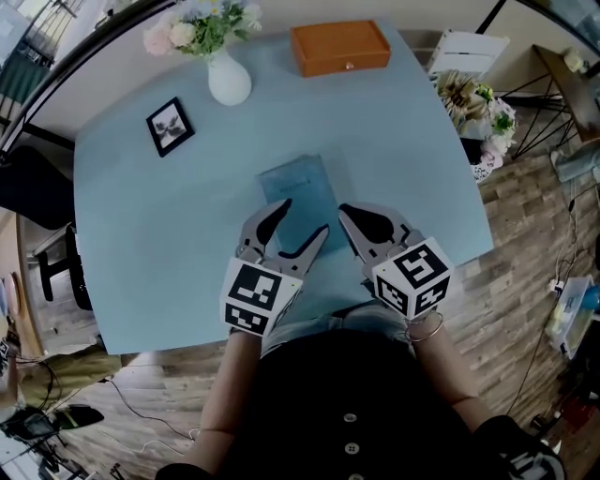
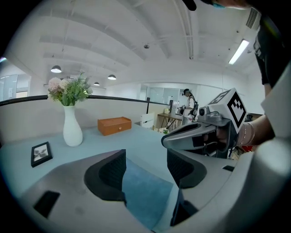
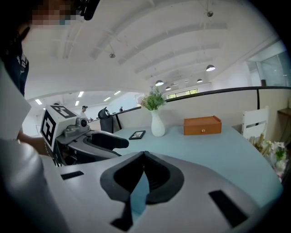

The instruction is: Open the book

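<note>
Lying flat and shut on pale-blue table: slim blue hardback book, long axis running away from the person | left gripper: jaws spread, empty, over book's near end | right gripper: tips together, nothing between, just beside book's near right edge, so judged nearer for lifting the cover there.

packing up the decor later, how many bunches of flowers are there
2. One bunch stands in the white vase at the table's far left; the other bunch is off its right side, near the white chair. Others may be out of view.
</note>
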Motion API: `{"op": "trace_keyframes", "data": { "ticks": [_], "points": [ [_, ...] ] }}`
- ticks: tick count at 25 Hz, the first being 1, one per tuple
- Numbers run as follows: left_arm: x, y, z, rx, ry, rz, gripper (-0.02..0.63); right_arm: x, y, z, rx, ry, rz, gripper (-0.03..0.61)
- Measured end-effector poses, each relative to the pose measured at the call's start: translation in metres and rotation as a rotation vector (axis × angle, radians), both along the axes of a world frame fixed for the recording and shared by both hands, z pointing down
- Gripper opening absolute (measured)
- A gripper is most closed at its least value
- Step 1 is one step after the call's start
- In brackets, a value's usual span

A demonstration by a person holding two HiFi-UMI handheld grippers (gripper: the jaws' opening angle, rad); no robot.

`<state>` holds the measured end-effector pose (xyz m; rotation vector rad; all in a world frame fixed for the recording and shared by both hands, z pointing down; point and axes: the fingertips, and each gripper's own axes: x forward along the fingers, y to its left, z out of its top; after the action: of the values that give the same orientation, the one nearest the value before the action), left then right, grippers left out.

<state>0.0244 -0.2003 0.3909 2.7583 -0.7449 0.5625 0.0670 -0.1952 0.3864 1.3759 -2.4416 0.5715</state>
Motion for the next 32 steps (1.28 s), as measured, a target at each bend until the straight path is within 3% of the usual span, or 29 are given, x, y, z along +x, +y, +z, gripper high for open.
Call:
{"op": "trace_keyframes", "data": {
  "ticks": [8, 23, 32],
  "points": [
    [0.005, 0.008, 0.015, 0.004, -0.06, 0.071, 0.264, 0.003, 0.01, 0.012, -0.038, 0.011, 0.031, 0.002],
    [0.03, 0.035, 0.031, -0.057, -0.089, 0.089, 0.264, 0.029, 0.028, 0.02, -0.083, 0.038, -0.001, 0.002],
    [0.034, 0.045, 0.047, -0.065, -0.175, 0.14, 0.264, 0.038, 0.035, 0.028, -0.101, 0.03, 0.014, 0.002]
  ]
}}
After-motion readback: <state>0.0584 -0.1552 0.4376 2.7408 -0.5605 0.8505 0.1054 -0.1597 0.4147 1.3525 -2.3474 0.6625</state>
